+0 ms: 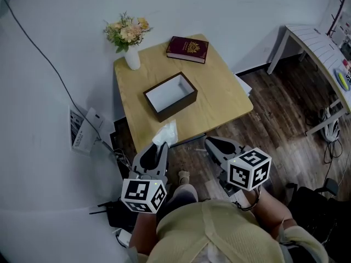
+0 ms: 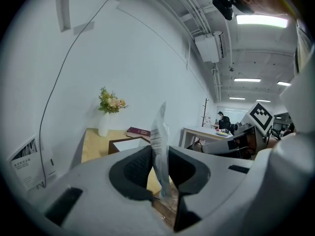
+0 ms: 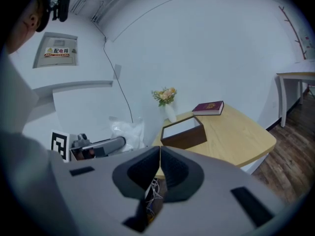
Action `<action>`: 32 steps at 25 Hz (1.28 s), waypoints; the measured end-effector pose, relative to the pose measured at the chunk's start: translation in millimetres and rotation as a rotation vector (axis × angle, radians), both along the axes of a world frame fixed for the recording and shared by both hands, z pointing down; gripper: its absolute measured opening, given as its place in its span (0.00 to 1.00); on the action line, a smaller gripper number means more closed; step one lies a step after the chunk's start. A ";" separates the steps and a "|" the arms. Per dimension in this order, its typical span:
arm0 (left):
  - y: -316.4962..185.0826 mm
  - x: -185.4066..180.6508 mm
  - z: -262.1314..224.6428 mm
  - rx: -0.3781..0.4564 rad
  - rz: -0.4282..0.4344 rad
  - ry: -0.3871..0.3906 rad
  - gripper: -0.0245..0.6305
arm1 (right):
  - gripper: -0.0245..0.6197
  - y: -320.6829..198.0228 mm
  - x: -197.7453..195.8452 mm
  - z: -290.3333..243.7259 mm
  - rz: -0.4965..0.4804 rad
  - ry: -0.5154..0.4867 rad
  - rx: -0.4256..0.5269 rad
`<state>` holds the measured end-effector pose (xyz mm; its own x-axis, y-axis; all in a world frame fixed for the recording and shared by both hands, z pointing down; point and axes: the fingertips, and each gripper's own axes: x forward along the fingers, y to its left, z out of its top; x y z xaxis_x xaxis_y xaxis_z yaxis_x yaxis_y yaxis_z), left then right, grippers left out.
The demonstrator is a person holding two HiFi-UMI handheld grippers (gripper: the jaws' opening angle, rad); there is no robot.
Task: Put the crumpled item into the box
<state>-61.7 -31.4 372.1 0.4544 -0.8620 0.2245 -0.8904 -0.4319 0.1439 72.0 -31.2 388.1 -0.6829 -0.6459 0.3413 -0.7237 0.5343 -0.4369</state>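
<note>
The crumpled item is a clear plastic wrapper (image 1: 166, 132) (image 2: 159, 141), and my left gripper (image 1: 159, 147) (image 2: 160, 156) is shut on it, holding it upright over the table's near edge. The open dark-brown box (image 1: 170, 96) (image 2: 124, 143) (image 3: 182, 131) with a white inside sits mid-table, just beyond the wrapper. My right gripper (image 1: 211, 143) (image 3: 159, 150) hangs off the table's front edge, its jaws shut with nothing between them. From the right gripper view the wrapper (image 3: 127, 131) shows at the left gripper's tip (image 3: 100, 145).
A maroon book (image 1: 187, 49) (image 3: 208, 107) lies at the table's far edge. A white vase of flowers (image 1: 130, 41) (image 2: 105, 116) stands at the far left corner. The wooden table (image 1: 219, 100) stands against a white wall; cables and a white desk (image 1: 315, 45) are nearby.
</note>
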 end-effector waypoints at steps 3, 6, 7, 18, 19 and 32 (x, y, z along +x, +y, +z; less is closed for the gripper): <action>-24.0 -7.7 -3.2 0.004 0.013 -0.007 0.17 | 0.08 -19.1 -11.4 -0.9 0.000 0.002 -0.009; -43.8 -14.8 -4.1 0.004 0.025 -0.011 0.17 | 0.08 -36.6 -21.6 -0.7 0.002 0.006 -0.018; -49.4 -17.3 -3.4 0.002 0.030 -0.012 0.17 | 0.08 -42.1 -25.1 -0.6 0.004 0.007 -0.021; -108.1 -46.1 4.8 -0.011 0.070 -0.003 0.17 | 0.08 -96.6 -74.9 1.3 -0.001 0.026 -0.035; -111.6 -47.6 5.5 -0.012 0.077 -0.002 0.18 | 0.08 -100.2 -79.5 0.6 -0.002 0.027 -0.032; -143.3 -57.4 17.4 -0.035 0.118 -0.011 0.18 | 0.08 -133.9 -96.8 4.1 0.019 0.037 -0.039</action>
